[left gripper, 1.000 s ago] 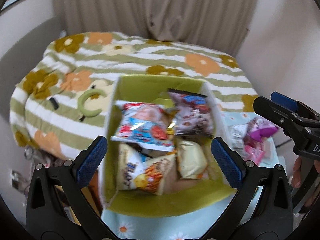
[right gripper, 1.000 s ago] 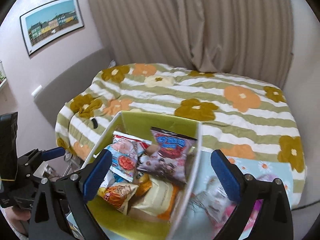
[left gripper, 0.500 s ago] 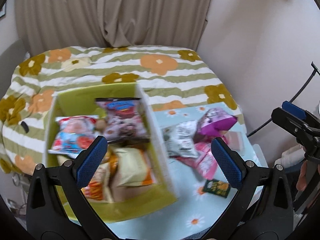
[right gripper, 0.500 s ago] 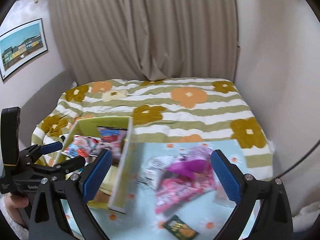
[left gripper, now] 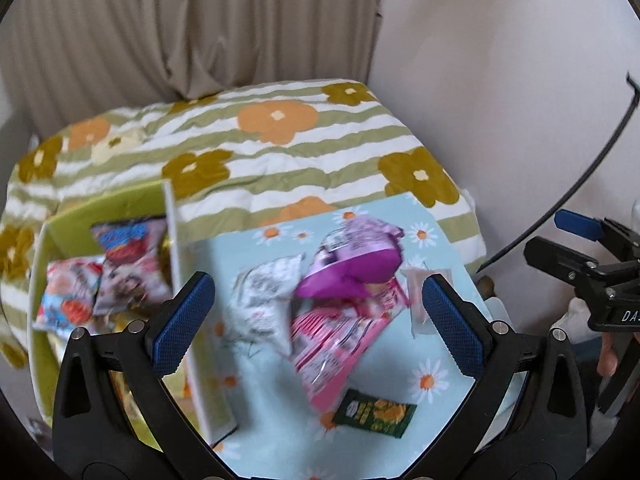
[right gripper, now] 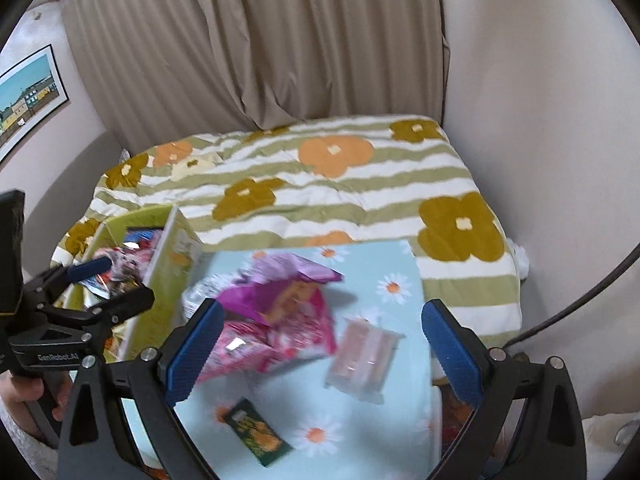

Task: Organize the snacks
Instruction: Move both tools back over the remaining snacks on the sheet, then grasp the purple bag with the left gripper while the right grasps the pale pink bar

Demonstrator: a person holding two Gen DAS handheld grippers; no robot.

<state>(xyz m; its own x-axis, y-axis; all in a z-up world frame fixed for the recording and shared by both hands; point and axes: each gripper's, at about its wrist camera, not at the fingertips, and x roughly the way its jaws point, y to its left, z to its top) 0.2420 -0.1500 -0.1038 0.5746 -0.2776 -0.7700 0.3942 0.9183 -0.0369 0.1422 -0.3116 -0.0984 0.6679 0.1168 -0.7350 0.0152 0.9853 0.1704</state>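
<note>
- Left gripper (left gripper: 318, 316): fingers spread wide, nothing between them, hovering above the table (left gripper: 400, 432) with the daisy-print light blue cover.
- Right gripper (right gripper: 318, 354): also spread wide and empty, above the same table.
- Each gripper shows in the other's view, held by a hand (right gripper: 24, 392) at the frame edge.
- Green box (left gripper: 100, 204) at the table's left end, touching the cover edge; it holds several snack bags, among them a red-and-blue bag (left gripper: 128, 240) and a light blue bag (left gripper: 68, 296).
- Loose snacks in a pile on the table, right of the box: white bag (left gripper: 264, 300), purple bag (left gripper: 356, 264) leaning over a pink bag (left gripper: 332, 344).
- Clear wrapped pack (right gripper: 366, 356) lies just right of the pile, apart from it.
- Small dark green packet (left gripper: 374, 416) with orange print lies flat on the near side of the pile, close to the pink bag.
- Pile is blurred, so print on the bags is unreadable.
- Behind the table: bed with green-striped flower blanket (right gripper: 320, 184), beige curtain (right gripper: 260, 40).
- Framed picture (right gripper: 28, 92) on the left wall.
</note>
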